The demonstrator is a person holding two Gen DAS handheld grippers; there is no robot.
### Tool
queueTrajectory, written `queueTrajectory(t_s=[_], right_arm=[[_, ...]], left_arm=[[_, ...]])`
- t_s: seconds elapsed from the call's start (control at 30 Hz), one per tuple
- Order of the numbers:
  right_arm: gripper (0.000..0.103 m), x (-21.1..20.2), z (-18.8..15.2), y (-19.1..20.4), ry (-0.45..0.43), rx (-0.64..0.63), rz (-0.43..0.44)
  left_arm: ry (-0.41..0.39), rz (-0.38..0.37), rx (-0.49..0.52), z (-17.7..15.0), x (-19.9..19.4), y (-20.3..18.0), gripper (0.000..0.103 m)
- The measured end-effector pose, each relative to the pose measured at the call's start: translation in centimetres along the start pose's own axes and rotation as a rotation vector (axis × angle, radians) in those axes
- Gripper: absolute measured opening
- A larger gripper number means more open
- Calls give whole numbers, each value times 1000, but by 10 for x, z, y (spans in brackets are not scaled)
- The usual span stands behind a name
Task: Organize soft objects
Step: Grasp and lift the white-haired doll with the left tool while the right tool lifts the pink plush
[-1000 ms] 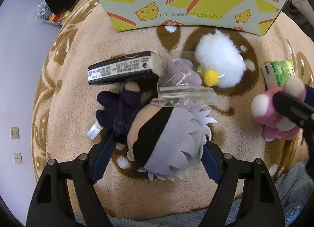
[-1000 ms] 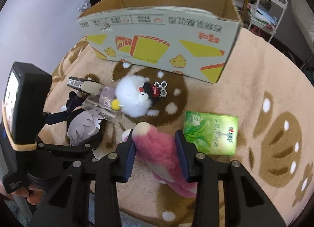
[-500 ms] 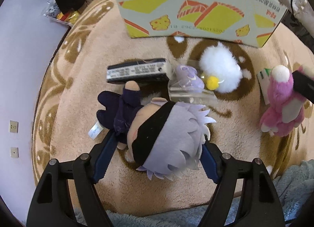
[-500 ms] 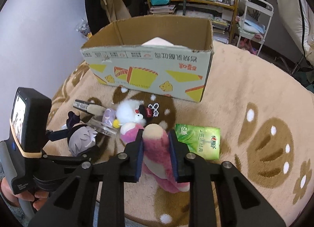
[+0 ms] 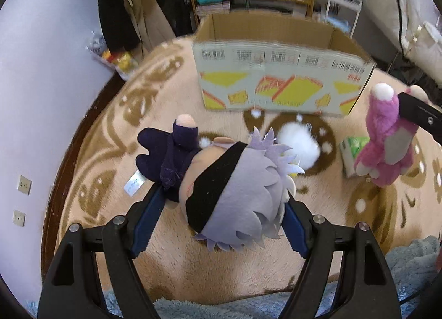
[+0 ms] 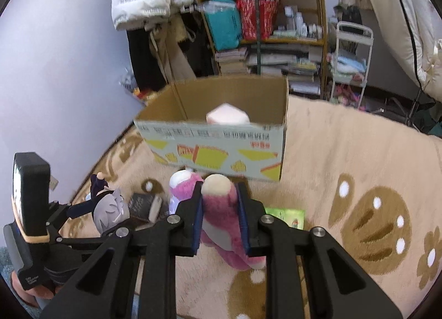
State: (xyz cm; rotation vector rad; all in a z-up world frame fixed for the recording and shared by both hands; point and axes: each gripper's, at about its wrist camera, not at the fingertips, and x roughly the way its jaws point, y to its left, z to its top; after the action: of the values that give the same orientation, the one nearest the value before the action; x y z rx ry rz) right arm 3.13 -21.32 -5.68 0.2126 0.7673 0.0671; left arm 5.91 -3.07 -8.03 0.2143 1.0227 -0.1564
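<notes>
Here the left gripper [image 5: 221,203] has its jaws spread wide around the grey-haired doll [image 5: 234,194], lifted above the tan rug [image 5: 110,153], while the right gripper [image 6: 219,219] pinches the pink plush [image 6: 221,216] tightly, both before the cardboard box [image 6: 215,142].

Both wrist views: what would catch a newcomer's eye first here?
The plush doll with grey hair and a black blindfold fills the left gripper, clamped by the head. To its right the pink plush is squeezed in the right gripper, clear of the rug. Behind both, the open cardboard box stands on the rug with something pale already inside.
</notes>
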Motion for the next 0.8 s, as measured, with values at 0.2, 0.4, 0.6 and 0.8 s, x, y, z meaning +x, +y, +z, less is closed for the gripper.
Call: queueTrajectory(t_s=[0.2,0.4,0.6,0.8], right_arm=[[23,-22,9,4,-111,-18,8],[23,-34,19,-4,-178,19,18],[23,-46,41,-17,-250,84,53],[23,-52,62,-21,-299,90,68]], left_arm=[[-120,5,-27,4,-23,8,78],[-237,5,-53,9,-45,15,78],[-354,16,-49,18,-60,17,78],[-387,28,-20,31,-61,10,78]])
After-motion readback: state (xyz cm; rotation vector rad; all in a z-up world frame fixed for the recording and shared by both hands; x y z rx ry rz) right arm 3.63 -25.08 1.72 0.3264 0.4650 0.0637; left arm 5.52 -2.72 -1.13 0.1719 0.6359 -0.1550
